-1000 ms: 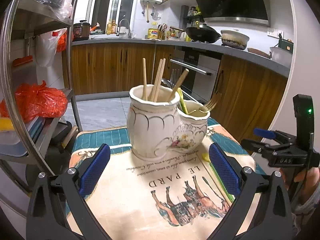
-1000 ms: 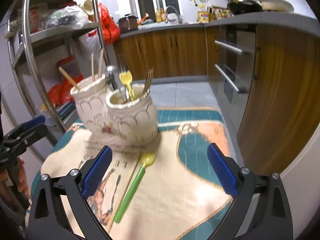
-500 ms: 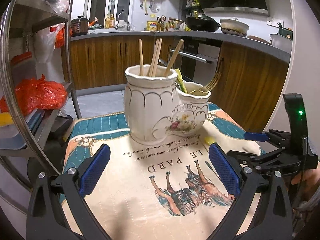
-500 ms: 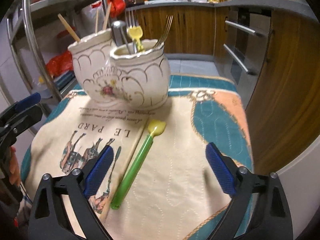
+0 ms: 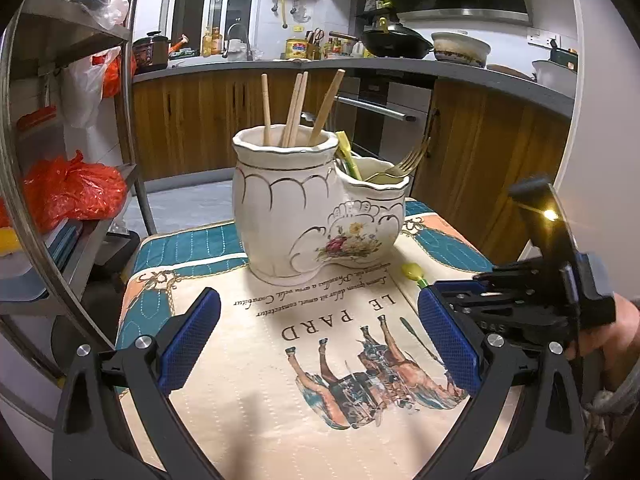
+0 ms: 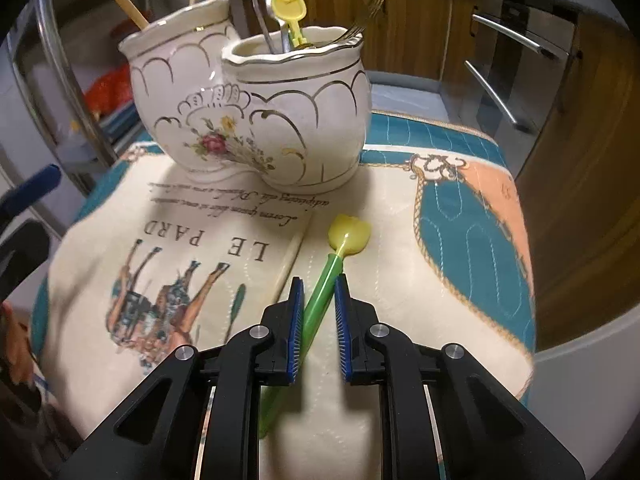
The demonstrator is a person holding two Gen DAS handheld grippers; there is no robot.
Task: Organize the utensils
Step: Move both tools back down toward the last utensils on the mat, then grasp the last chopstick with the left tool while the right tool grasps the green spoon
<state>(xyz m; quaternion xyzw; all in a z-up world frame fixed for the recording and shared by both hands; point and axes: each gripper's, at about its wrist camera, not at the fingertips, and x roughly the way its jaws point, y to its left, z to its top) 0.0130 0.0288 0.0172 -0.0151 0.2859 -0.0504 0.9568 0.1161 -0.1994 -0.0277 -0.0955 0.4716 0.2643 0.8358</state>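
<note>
A green-handled spoon with a yellow head [image 6: 320,304] lies on the printed mat [image 6: 460,240] in front of a white two-pot ceramic holder [image 6: 256,120]. My right gripper [image 6: 318,320] straddles the green handle. Its jaws are closing, and both pads touch the handle, which runs slantwise between them. In the left wrist view the holder [image 5: 288,208] stands mid-mat, with chopsticks [image 5: 294,108] in the taller pot and forks [image 5: 404,164] in the lower one. My left gripper [image 5: 320,344] hovers open over the mat, nothing between its pads. The spoon's head [image 5: 412,270] shows just beyond its right pad.
A metal shelf rack [image 5: 72,184] with red bags stands to the left of the small table. Wooden kitchen cabinets [image 5: 500,168] and an oven run along the back and right. The mat's right edge [image 6: 524,280] is close to the spoon. A hand [image 5: 616,332] holds the right gripper.
My right gripper came down and forward over the spoon, and its jaws went from wide to narrow around the green handle. The left gripper hardly moved.
</note>
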